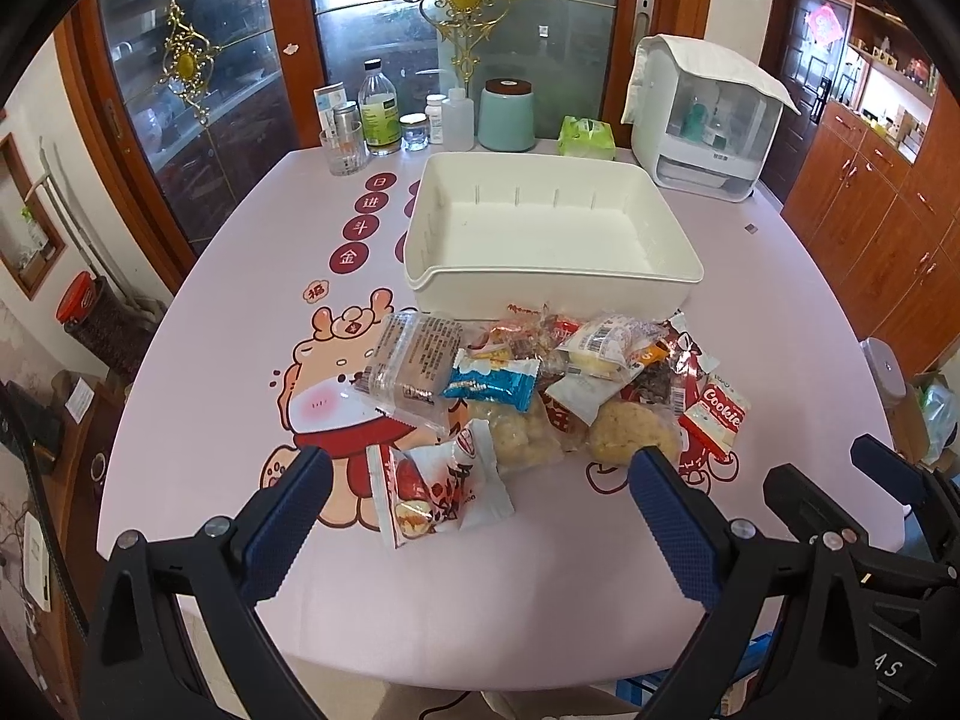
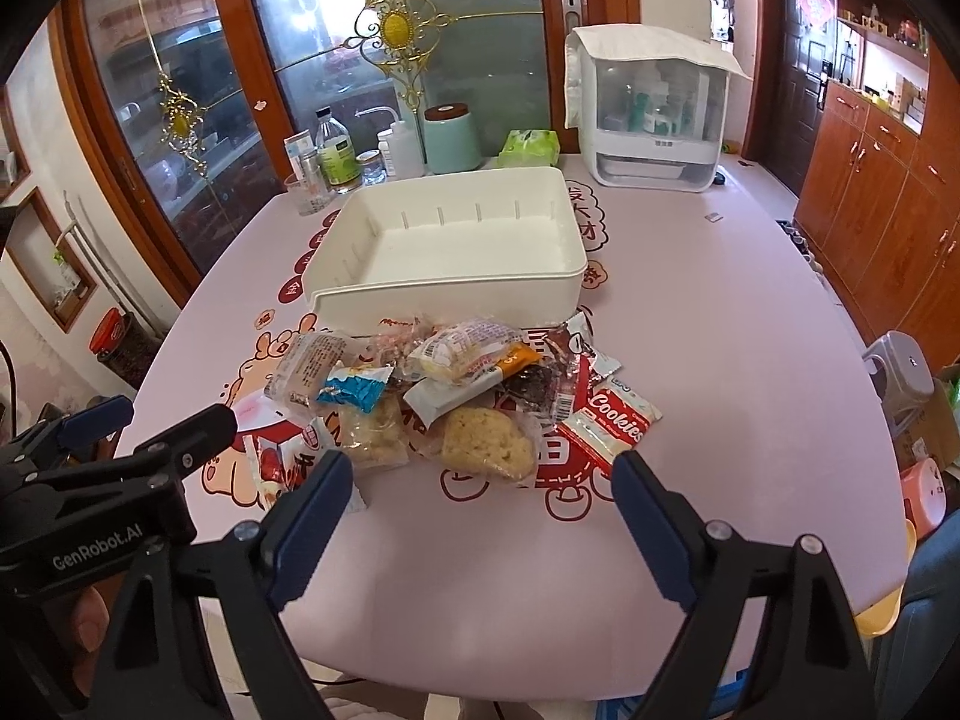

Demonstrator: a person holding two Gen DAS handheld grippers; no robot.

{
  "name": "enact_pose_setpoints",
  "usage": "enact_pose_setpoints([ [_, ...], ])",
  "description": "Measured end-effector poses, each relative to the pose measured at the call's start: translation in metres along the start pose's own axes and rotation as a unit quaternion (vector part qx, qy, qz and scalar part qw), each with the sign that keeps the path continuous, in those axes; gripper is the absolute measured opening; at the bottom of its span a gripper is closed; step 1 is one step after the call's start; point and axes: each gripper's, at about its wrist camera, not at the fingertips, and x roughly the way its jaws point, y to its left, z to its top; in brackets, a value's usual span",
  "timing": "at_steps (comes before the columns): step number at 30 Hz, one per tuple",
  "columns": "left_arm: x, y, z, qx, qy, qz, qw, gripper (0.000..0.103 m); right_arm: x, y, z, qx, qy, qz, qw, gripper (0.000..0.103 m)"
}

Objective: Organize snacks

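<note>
Left gripper (image 1: pixel 480 510): jaws spread wide, nothing between the pads; low in the left wrist view, above the red-and-white packet (image 1: pixel 441 489).
Right gripper (image 2: pixel 483 516): jaws spread wide, nothing pinched; at the bottom of the right wrist view, near the table's front edge.
Snack pile (image 2: pixel 456 396): centre of both views, heaped on the pink table (image 2: pixel 720 372) against the bin's near wall.
White bin (image 2: pixel 444 252): centre, just above the pile.
Cookies packet (image 2: pixel 612 420): right edge of the pile.
Blue packet (image 1: pixel 489 381): left of centre in the pile.
</note>
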Motion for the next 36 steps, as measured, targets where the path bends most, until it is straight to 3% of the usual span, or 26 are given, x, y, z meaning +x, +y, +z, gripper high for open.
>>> enact_pose_setpoints([
  [10,0.004,0.008,-0.010,-0.015,0.015,0.000,0.9998,0.098,0.004,-0.001,-0.004,-0.008,0.013,0.019,1.000,0.089],
  [21,0.028,0.057,-0.002,-0.043,0.008,0.018,0.9989,0.099,0.028,0.007,0.002,-0.020,0.046,0.032,0.998,0.087],
  [23,0.039,0.063,-0.003,-0.026,0.017,0.019,0.9993,0.099,0.035,0.007,0.004,-0.028,0.049,0.033,0.998,0.087],
  [26,0.060,0.069,-0.007,0.015,0.031,-0.011,0.9993,0.099,0.046,0.012,0.004,-0.049,0.051,0.038,0.997,0.086],
  [30,0.087,0.071,-0.015,0.072,0.034,-0.036,0.9962,0.099,0.072,0.019,0.001,-0.068,0.073,0.052,0.994,0.078],
  [34,0.115,0.057,-0.019,0.154,0.040,-0.053,0.9859,0.099,0.103,0.017,-0.002,-0.074,0.105,0.067,0.989,0.075],
  [36,0.131,0.048,-0.022,0.204,0.044,-0.056,0.9765,0.099,0.118,0.011,-0.001,-0.070,0.118,0.071,0.988,0.075],
])
